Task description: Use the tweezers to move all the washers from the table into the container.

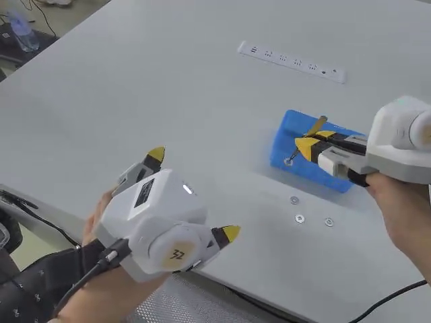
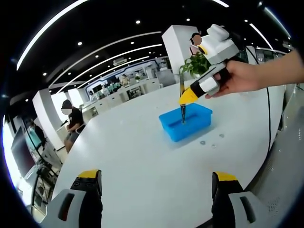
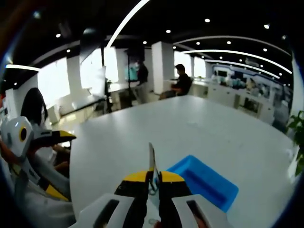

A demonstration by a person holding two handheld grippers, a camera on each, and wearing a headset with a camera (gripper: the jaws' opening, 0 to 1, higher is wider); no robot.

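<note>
Right gripper (image 1: pixel 306 147) sits over the blue container (image 1: pixel 303 173), its jaws pinched nearly together on the tweezers (image 1: pixel 295 155), which run out past the yellow tips and slant down into the tray. In the left gripper view the same tweezers (image 2: pixel 183 108) stand close to upright with their points down inside the container (image 2: pixel 185 126). From my right gripper view (image 3: pixel 154 179) the jaws clamp the tweezers (image 3: pixel 151 156) between them, and the container (image 3: pixel 205 184) lies just ahead and to the right. There is a small ring-like speck at the tweezer points in the head view; I cannot tell if it is a washer gripped or one lying on the tray floor. The rest of the tray's inside is too small to read. Three washers (image 1: pixel 300 218) lie loose on the grey table (image 1: pixel 168 101), just beside the container's near edge, apart from each other; they also show in the left gripper view (image 2: pixel 213 145). Left gripper (image 1: pixel 193 194) is held well apart at the table's near edge, jaws spread wide with nothing between them (image 2: pixel 156 178). A white power strip (image 1: pixel 293 62) lies beyond the container.
</note>
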